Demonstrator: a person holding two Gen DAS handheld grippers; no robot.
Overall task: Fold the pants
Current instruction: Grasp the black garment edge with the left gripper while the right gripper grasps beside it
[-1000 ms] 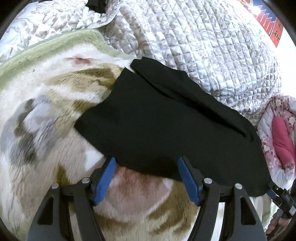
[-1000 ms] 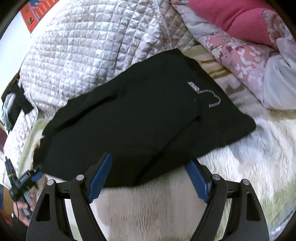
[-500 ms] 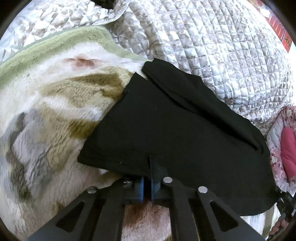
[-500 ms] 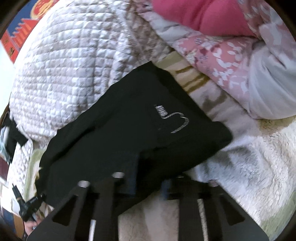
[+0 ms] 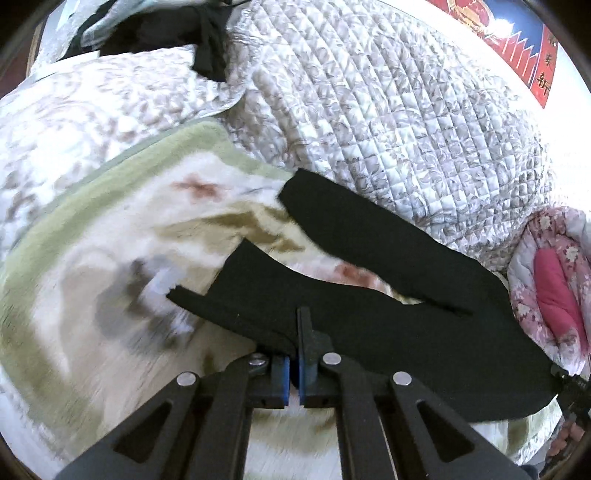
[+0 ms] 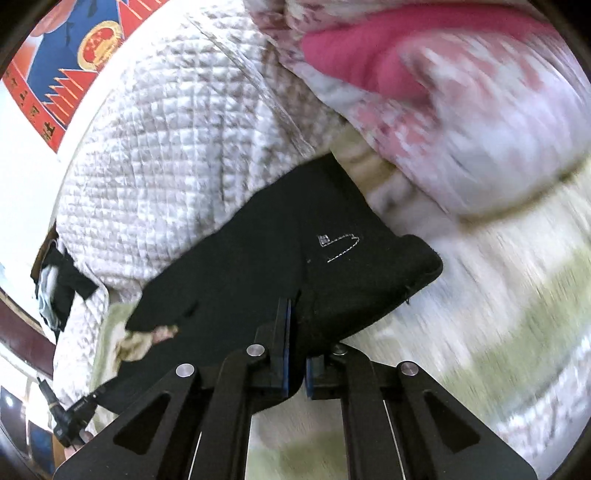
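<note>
Black pants [image 5: 388, 306] lie on a plush cream and green blanket [image 5: 110, 258] on a bed. My left gripper [image 5: 293, 363] is shut on the near edge of one pant leg and lifts it, so the two legs part and blanket shows between them. My right gripper [image 6: 297, 363] is shut on the near edge of the pants [image 6: 277, 258] at the waist end, below a white stitched pocket mark [image 6: 338, 245]. The cloth there is raised and bunched.
A grey quilted bedspread [image 5: 388, 122] rises behind the pants. A pink floral quilt with a magenta lining [image 5: 554, 291] lies at the waist end. Dark clothes [image 5: 177, 29] sit at the far corner. A red and blue poster [image 6: 62, 62] hangs on the wall.
Both grippers went from open to shut on the near edge of the pants. Both now lift the cloth, and the upper leg has pulled away from the lower one.
</note>
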